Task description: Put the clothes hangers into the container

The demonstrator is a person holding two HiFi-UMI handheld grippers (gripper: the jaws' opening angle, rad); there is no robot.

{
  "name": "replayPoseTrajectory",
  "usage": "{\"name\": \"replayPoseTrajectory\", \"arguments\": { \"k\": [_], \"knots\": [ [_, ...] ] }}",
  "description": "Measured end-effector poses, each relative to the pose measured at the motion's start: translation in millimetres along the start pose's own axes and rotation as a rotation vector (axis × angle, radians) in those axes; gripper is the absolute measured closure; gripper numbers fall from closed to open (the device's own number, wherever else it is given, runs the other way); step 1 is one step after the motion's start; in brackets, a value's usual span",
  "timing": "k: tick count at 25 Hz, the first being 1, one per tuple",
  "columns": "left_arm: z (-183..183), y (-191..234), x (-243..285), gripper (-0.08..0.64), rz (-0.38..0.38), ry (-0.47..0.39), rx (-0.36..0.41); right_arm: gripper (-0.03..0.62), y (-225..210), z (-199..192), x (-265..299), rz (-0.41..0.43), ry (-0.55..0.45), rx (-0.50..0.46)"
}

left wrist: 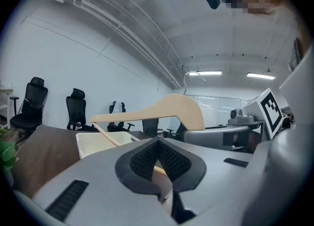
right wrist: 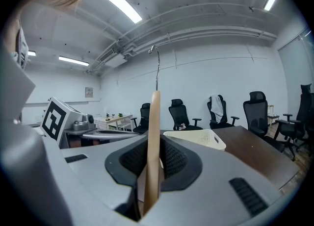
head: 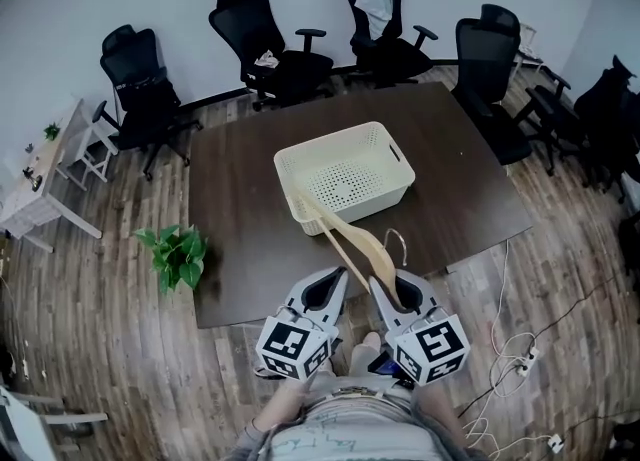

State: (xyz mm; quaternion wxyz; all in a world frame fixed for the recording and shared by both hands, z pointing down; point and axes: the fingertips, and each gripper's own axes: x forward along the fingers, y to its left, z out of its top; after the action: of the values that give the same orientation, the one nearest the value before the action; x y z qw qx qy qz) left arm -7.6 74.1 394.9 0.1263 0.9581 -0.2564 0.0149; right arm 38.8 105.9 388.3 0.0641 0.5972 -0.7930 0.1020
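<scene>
As I stand at the table's near edge, the cream container sits out in the middle of the tabletop. Everything else I place from it.

Far off to the container's left, down on the floor, there's a green potted plant.

Nearer to me than the container and a touch to its left is my left gripper. Its pads meet at the tips and grip nothing. One thin wooden bar of the hanger shows through the gap behind them.

The wooden hanger is up off the table, slanting from the container's near left corner back towards me, with its metal hook sticking up. Whether its far tip touches the container, I cannot tell.

On the near right of the container, my right gripper is clamped on the hanger. The wood stands edge-on between the pads, pinched from both sides.
</scene>
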Motion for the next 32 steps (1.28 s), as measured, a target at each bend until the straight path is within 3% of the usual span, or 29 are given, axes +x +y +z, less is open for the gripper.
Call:
{"name": "replayPoseTrajectory", "arguments": {
  "k": [11,22,32],
  "knots": [
    [10.5,-17.4,52.6,0.549,0.069,-0.020,0.013,0.534,-58.8,20.2,2.1,0.058,-0.016,-0.039],
    [-8.9,-16.4,65.5,0.549,0.173,-0.010,-0.019,0.534,-92.4,4.4,2.6,0.100,0.017,-0.033],
    [-4.1,6.2,90.1,0.549,0.133,0.007,-0.026,0.534,-103.2,1.5,23.7,0.068,0.036,-0.001]
  ]
}}
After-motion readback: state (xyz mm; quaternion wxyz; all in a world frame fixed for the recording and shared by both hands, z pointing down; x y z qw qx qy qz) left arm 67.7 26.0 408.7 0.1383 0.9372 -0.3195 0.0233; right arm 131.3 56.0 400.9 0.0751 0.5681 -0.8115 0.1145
